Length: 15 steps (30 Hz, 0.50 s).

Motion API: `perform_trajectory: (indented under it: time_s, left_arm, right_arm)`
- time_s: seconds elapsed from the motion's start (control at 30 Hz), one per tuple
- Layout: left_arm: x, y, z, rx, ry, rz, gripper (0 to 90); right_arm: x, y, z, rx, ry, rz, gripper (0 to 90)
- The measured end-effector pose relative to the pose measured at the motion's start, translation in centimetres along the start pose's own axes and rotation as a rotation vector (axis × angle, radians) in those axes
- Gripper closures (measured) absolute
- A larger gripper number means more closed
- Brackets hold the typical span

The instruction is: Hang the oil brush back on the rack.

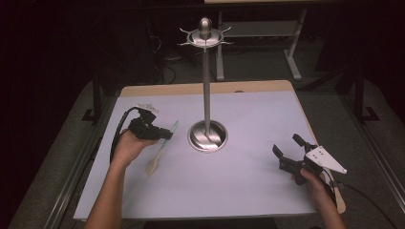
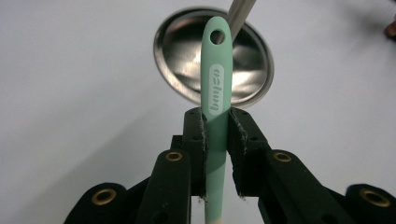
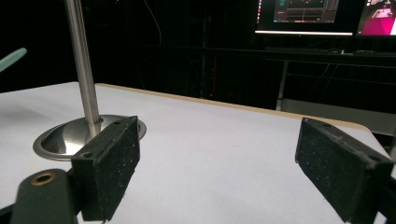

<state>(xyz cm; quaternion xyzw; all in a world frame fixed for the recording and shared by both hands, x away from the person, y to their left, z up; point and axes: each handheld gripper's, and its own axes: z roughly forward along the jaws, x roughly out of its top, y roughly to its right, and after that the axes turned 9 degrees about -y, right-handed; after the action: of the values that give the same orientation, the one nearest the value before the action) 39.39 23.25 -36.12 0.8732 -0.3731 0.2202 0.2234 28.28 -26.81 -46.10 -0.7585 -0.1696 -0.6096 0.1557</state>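
A mint-green spatula (image 1: 159, 153) with a pale head hangs tilted over the white table top, head low and handle tip pointing toward the stand. My left gripper (image 1: 166, 134) is shut on its handle; in the left gripper view the spatula handle (image 2: 216, 70), with a hole near its tip, sticks out between the jaws of my left gripper (image 2: 215, 123). A steel utensil stand (image 1: 207, 136) with a tall pole and a hook ring (image 1: 205, 36) rises mid-table. My right gripper (image 1: 286, 144) rests at the right, open and holding nothing, and my right gripper (image 3: 219, 154) faces the stand's pole (image 3: 83, 65).
The white table top (image 1: 248, 119) has a wooden edge at the back and right. The stand's round base (image 2: 187, 56) lies just beyond the spatula tip. Desk legs and cables stand on the dark floor behind; monitors (image 3: 299, 14) glow in the background.
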Motion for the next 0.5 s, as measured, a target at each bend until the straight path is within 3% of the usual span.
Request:
perform_trajectory:
  time_s: [0.27, 0.5]
  left_arm:
    - [-0.4, 0.0, -1.8, -0.03, 0.144, 0.032, 77.6]
    - [-0.6, 0.1, -2.6, -0.052, 0.222, 0.057, 77.6]
  right_arm:
    - [0.0, 0.0, 0.0, 0.001, 0.0, 0.0, 13.3]
    - [0.0, 0.0, 0.0, 0.0, 0.0, 0.0, 13.3]
